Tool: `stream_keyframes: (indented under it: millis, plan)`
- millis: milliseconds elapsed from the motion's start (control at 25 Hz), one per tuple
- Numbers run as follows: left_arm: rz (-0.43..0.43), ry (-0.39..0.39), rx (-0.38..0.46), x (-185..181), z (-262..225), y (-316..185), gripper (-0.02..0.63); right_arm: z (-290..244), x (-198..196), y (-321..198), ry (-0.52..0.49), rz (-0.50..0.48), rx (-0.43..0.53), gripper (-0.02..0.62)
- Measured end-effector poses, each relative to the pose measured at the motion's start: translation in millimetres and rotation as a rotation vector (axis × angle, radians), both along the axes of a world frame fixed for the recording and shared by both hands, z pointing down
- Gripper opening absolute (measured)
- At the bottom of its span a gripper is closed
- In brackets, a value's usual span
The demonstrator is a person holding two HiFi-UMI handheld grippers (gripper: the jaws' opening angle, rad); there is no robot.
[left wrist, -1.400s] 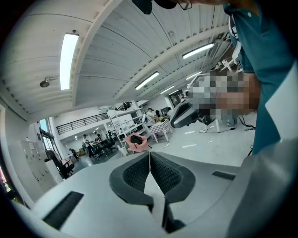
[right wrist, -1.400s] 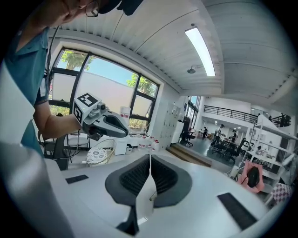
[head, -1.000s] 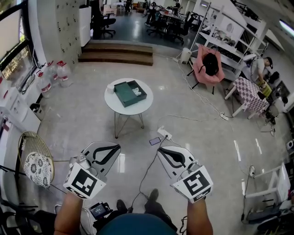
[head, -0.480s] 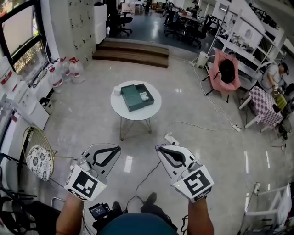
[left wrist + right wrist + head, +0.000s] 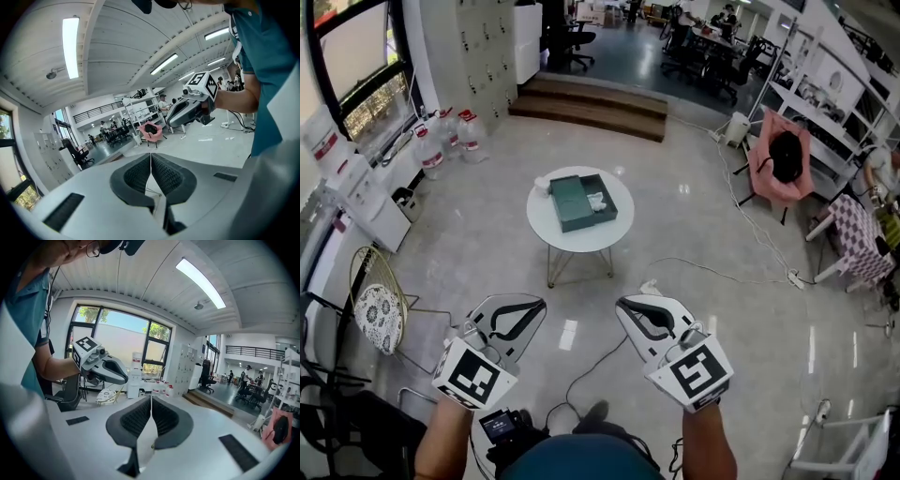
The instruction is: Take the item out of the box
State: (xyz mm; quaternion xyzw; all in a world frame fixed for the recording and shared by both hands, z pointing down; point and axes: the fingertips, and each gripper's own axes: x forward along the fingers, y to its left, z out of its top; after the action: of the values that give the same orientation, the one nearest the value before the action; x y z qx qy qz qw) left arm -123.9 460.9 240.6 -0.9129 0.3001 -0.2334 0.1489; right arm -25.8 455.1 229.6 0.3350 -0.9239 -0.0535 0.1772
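Note:
In the head view a dark green open box (image 5: 583,202) lies on a small round white table (image 5: 553,228) several steps ahead, with a white item (image 5: 597,200) inside it and a white cup (image 5: 543,184) beside it. My left gripper (image 5: 537,302) and right gripper (image 5: 622,303) are held side by side low in the view, far short of the table. Both are shut with nothing between the pads. The left gripper view shows its jaws (image 5: 151,158) pressed together and the right gripper (image 5: 187,110) beyond. In the right gripper view the jaws (image 5: 151,400) are likewise shut, with the left gripper (image 5: 105,367) off to the side.
A wire chair with a patterned cushion (image 5: 377,317) stands at the left, and water bottles (image 5: 441,139) near the wall. A power strip (image 5: 651,286) and cables (image 5: 722,274) lie on the floor right of the table. Wooden steps (image 5: 591,103) and a pink chair (image 5: 783,157) are further off.
The whole room has shifted in the head view as the person walks toward the table, which now looks slightly nearer. Both grippers keep the same shut pose in front of the body.

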Motion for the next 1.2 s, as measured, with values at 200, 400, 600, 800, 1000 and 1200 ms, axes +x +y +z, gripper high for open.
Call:
stream_keyframes:
  millis: [200,400,600,800,1000,1200]
  plan:
    - [0.004,-0.018,0.009,46.2,5.2,-19.8,0.021,7.9,38.1,-20.7,-0.008,-0.010,-0.003,0.040]
    - [0.027,-0.031,-0.013,78.8,19.6,-52.0,0.021,22.6,71.4,-49.3,-0.010,0.010,-0.022,0.040]
    - [0.071,-0.013,-0.015,91.8,35.5,-112.3,0.021,42.4,86.6,-98.9,-0.005,0.064,-0.042,0.040]
    - [0.154,-0.003,-0.034,76.1,41.1,-182.5,0.021,43.1,71.8,-158.2,0.009,0.156,-0.050,0.040]
    - [0.236,0.012,-0.024,55.1,27.5,-248.3,0.021,32.2,46.9,-213.8,0.015,0.237,-0.051,0.040]
    - [0.294,0.010,-0.025,10.0,29.9,-315.4,0.021,31.9,2.0,-275.1,0.016,0.301,-0.051,0.040]
